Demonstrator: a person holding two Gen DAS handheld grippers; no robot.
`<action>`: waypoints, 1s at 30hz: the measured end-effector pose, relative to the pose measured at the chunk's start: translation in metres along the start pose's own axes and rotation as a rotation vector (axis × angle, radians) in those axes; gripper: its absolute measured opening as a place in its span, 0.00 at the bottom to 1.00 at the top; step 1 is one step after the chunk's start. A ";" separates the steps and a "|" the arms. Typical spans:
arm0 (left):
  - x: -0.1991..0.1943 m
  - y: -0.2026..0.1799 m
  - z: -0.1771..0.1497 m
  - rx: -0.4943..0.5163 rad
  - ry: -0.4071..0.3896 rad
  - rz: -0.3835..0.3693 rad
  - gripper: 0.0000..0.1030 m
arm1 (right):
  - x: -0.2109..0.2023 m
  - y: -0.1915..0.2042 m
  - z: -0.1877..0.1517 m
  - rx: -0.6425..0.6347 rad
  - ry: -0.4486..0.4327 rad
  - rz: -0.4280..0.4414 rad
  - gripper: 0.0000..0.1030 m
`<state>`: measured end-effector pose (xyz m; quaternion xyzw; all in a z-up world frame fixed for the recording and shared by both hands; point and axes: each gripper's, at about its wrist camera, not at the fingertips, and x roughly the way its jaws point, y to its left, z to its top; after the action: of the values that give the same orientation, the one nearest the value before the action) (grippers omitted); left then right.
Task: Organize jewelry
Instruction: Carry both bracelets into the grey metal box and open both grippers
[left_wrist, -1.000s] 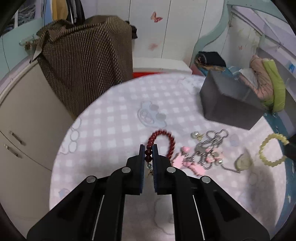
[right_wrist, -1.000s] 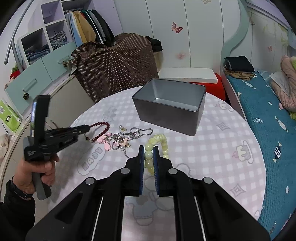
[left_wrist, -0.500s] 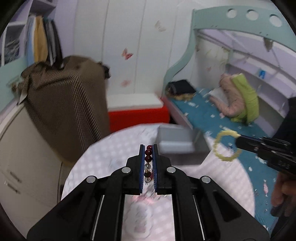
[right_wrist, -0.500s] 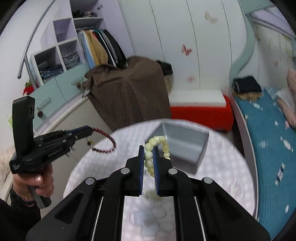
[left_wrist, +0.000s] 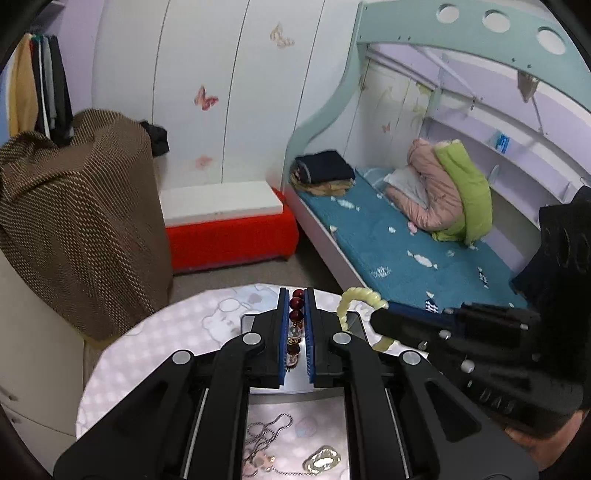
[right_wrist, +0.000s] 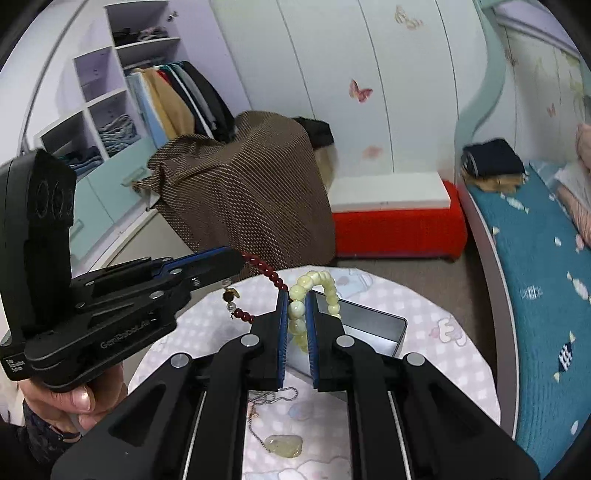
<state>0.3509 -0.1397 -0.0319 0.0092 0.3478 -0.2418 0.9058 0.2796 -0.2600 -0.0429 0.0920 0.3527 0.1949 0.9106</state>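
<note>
My left gripper (left_wrist: 296, 295) is shut on a dark red bead bracelet (left_wrist: 295, 314) and holds it in the air over the grey metal box (left_wrist: 247, 319). In the right wrist view the left gripper (right_wrist: 236, 260) shows with the red bracelet (right_wrist: 266, 271) dangling from it. My right gripper (right_wrist: 296, 297) is shut on a pale yellow bead bracelet (right_wrist: 317, 282), also above the grey box (right_wrist: 373, 326). It enters the left wrist view at the right (left_wrist: 375, 317) with the yellow bracelet (left_wrist: 360, 297).
A silver chain necklace (left_wrist: 266, 439) and a pale stone pendant (right_wrist: 284, 445) lie on the round checked table (right_wrist: 443, 354) near me. Beyond the table stand a brown draped object (right_wrist: 251, 192), a red bench (right_wrist: 399, 225) and a bed (left_wrist: 406, 251).
Both grippers have lifted their bracelets off the table, come close together and moved over the grey box. The views have tilted up toward the room.
</note>
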 end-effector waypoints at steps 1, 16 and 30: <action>0.009 -0.001 0.002 0.001 0.016 0.001 0.07 | 0.004 -0.002 0.000 0.007 0.009 -0.001 0.08; 0.020 0.026 -0.014 -0.054 0.007 0.140 0.91 | 0.029 -0.031 -0.014 0.096 0.097 -0.078 0.46; -0.068 0.033 -0.056 -0.062 -0.144 0.322 0.95 | -0.026 -0.011 -0.036 0.060 -0.069 -0.232 0.93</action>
<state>0.2866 -0.0708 -0.0363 0.0195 0.2836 -0.0829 0.9552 0.2410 -0.2800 -0.0577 0.0847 0.3352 0.0743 0.9354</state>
